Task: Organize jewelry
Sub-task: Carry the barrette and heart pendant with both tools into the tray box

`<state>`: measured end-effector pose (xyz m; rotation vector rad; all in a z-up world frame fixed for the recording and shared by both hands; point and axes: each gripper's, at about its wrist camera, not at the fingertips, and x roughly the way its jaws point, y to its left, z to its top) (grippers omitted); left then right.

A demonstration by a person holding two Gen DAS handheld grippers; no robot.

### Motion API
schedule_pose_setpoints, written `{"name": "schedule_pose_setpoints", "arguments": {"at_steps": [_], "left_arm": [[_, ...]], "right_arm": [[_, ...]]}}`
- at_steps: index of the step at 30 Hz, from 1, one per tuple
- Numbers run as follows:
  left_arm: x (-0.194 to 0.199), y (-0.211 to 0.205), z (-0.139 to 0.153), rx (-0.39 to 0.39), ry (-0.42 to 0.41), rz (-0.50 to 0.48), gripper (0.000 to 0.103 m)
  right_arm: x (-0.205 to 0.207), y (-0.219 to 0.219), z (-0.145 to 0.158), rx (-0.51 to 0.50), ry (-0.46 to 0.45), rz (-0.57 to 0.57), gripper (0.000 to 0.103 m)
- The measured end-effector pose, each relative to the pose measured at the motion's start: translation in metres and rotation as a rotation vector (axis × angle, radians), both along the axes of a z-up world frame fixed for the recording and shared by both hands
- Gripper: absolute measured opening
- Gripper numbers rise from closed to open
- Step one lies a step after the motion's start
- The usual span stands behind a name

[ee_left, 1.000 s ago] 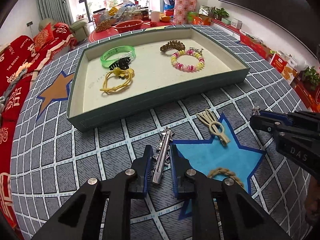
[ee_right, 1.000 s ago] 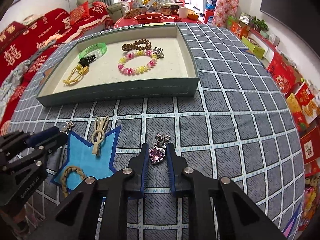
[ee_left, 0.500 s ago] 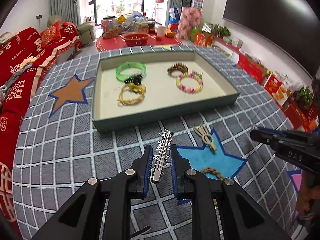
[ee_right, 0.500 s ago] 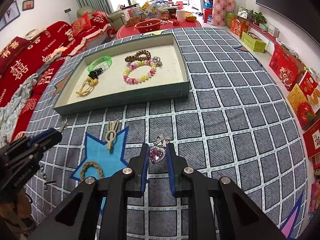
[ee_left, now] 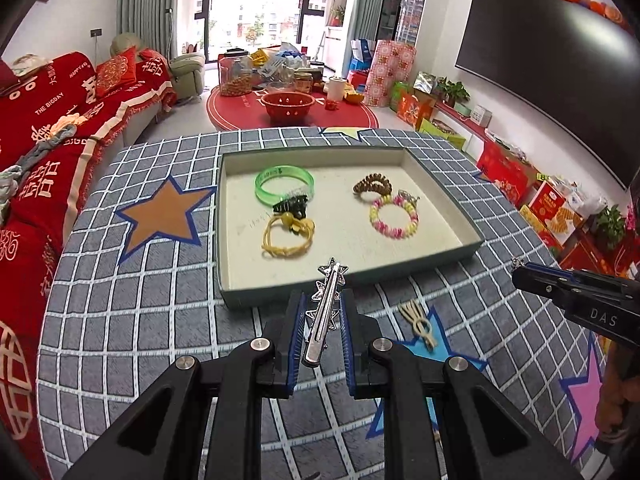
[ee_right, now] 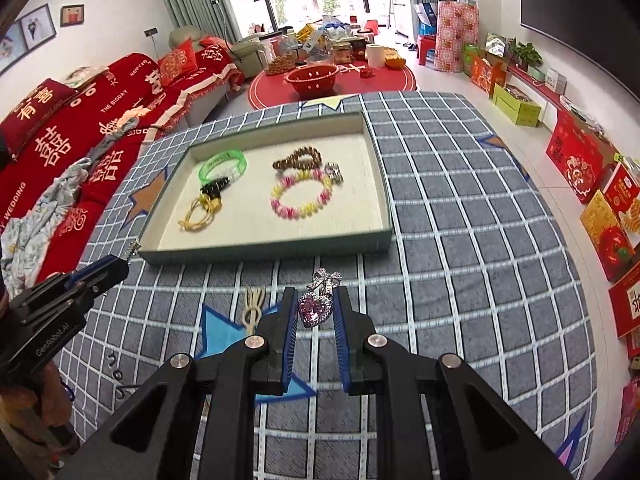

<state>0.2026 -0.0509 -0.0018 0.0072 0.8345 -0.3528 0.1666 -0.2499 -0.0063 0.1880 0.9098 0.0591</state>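
My left gripper (ee_left: 320, 308) is shut on a silver star hair clip (ee_left: 326, 308) and holds it above the table, short of the tray's near wall. My right gripper (ee_right: 316, 306) is shut on a pink heart brooch (ee_right: 316, 310) with a silver bow, also lifted. The shallow green tray (ee_left: 348, 276) (ee_right: 272, 250) holds a green bangle (ee_left: 284, 182), a black claw clip (ee_left: 291, 206), a yellow hair tie (ee_left: 287, 236), a brown spiral tie (ee_left: 372, 186) and a pink-yellow bead bracelet (ee_left: 394, 218). A beige hair clip (ee_left: 418, 320) (ee_right: 252, 308) lies on the blue star.
The round table carries a grey grid cloth (ee_left: 160, 300) with coloured stars. The right gripper shows at the right edge of the left wrist view (ee_left: 576, 292); the left one at the left of the right wrist view (ee_right: 72, 288). A red sofa (ee_right: 80, 120) stands left.
Both grippers have risen from the table with the star clip and the heart brooch held in them. The tray now looks farther below.
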Motion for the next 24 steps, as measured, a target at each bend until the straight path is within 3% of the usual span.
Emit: {"name": "schedule_pose_setpoints", "arguments": {"at_steps": [12, 24], "left_arm": [[0.035, -0.001, -0.005, -0.008, -0.006, 0.029, 0.030], [0.076, -0.008, -0.018, 0.019, 0.007, 0.040, 0.030]], "right_arm": [[0.044, 0.000, 0.008, 0.005, -0.007, -0.007, 0.019], [0.099, -0.008, -0.008, 0.031, 0.035, -0.026, 0.019]]}}
